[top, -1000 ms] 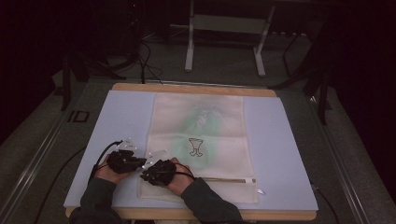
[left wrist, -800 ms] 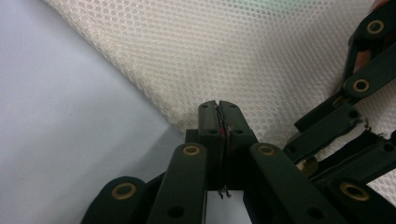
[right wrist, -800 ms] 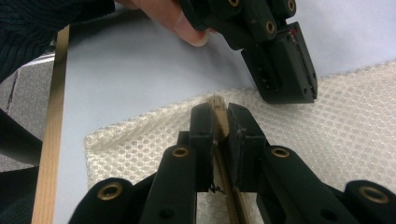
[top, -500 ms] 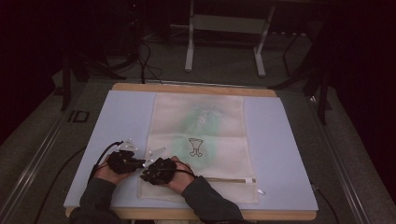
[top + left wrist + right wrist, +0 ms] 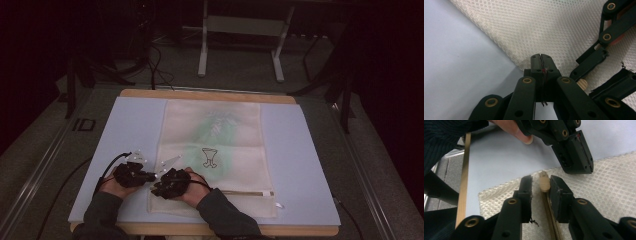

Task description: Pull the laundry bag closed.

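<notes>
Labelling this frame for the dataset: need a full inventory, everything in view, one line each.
mesh bag: 1, cream with a green print, flat on the mat's middle
zipper: 1, tan, along the bag's near edge
zipper pull: 1, tan, between the right gripper's jaws
mat: 1, pale blue, covering the table
table: 1, light wood edge, under the mat
stand: 1, white, on the floor beyond the table
left gripper: 1, black, shut on the bag's corner
right gripper: 1, black, jaws just been opening, apart around the pull
hands: 2, dark sleeves, at the near edge
</notes>
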Motion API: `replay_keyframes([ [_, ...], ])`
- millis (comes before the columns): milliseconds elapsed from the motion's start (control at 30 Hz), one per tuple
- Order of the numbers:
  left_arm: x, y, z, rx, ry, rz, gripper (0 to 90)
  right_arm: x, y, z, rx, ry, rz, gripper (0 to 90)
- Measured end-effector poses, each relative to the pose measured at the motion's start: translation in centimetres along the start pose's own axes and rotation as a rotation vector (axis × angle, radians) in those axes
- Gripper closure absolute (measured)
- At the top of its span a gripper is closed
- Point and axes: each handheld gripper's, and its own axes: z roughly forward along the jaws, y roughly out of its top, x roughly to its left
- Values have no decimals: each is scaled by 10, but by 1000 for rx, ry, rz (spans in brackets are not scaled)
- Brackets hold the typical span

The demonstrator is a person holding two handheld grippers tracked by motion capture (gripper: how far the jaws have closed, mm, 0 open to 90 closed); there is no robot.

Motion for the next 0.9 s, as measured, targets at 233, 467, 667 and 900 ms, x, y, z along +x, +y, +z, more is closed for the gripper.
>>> replay_keyframes([
  [233,0,0,0,1,0,-1,893,0,1,0,5,7,-4,669],
  [467,0,0,0,5,-1,-2,893,-1,5,5,13,-19,17,794],
  [667,-1,-2,-1,13,-18,-9,894,-2,2,4,5,-26,23,815],
  [900,-7,-1,-1,36,-2,0,897,1,1,4,3,-45,-1,818],
])
